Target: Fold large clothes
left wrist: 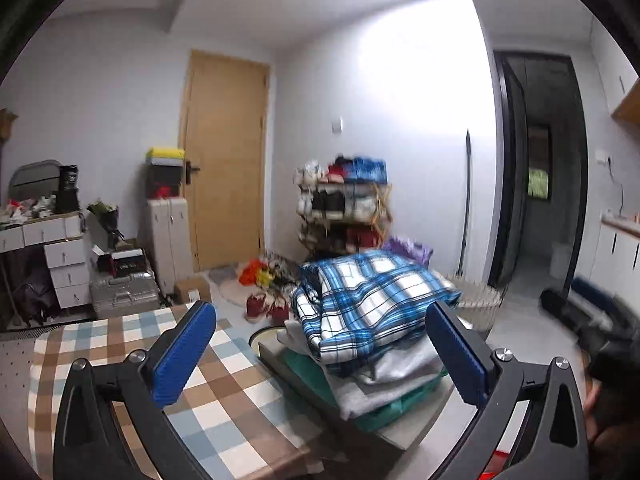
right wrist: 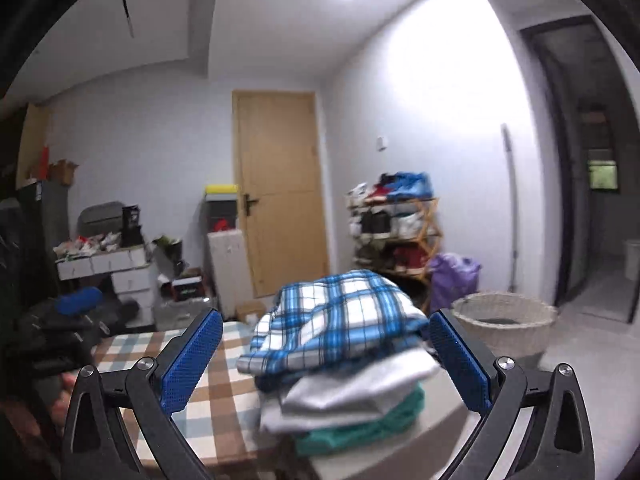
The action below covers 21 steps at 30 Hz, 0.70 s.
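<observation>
With plaid shirt [left wrist: 372, 300] folded atop clothes stack [right wrist: 344, 400] at worktop [left wrist: 132, 360] edge, left gripper [left wrist: 320, 352] and right gripper [right wrist: 324, 360] fingers wide apart, empty. Risk: nudge topples leaning stack.

My bench [left wrist: 132, 364] wears a brown, blue and white checked cloth; at its right end a grey board [left wrist: 292, 364] carries the stack of folded clothes [left wrist: 372, 320], plaid on top.
</observation>
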{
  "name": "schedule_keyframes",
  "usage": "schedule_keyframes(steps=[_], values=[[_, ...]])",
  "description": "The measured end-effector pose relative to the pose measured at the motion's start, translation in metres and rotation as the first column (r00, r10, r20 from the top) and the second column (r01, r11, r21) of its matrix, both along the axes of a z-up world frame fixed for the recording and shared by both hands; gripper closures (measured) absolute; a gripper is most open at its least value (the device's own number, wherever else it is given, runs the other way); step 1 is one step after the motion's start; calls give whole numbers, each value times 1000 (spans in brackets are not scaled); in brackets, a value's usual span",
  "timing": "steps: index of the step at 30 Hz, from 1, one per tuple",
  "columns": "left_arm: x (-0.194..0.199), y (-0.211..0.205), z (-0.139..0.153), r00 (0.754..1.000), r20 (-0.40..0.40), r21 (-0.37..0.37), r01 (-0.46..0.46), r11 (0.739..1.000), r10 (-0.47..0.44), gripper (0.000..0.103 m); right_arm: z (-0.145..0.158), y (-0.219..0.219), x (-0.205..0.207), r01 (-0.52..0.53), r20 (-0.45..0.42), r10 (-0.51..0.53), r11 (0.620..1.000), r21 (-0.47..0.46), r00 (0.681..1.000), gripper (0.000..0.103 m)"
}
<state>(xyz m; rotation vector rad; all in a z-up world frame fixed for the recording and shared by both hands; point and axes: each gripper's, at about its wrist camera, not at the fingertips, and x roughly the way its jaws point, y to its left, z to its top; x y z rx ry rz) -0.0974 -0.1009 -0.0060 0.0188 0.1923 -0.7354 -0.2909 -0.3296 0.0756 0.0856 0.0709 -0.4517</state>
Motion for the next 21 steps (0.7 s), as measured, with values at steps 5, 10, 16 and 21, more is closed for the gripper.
schedule_keyframes(steps=[5,10,16,21], values=[[-31,15,-1,999,9,11,-44,999,44,1,-13,35,-23,65,50,-60,992,-107,997,0],[-41,17,-10,997,1,30,-74,997,74,1,-13,50,-50,136,76,-126,981,-140,989,0],[-38,10,-18,996,-25,13,-81,997,81,1,-21,52,-69,62,38,-59,994,-86,998,0],[-39,-7,-22,996,7,35,-85,996,85,1,-23,57,-66,82,26,-80,993,-90,996,0]])
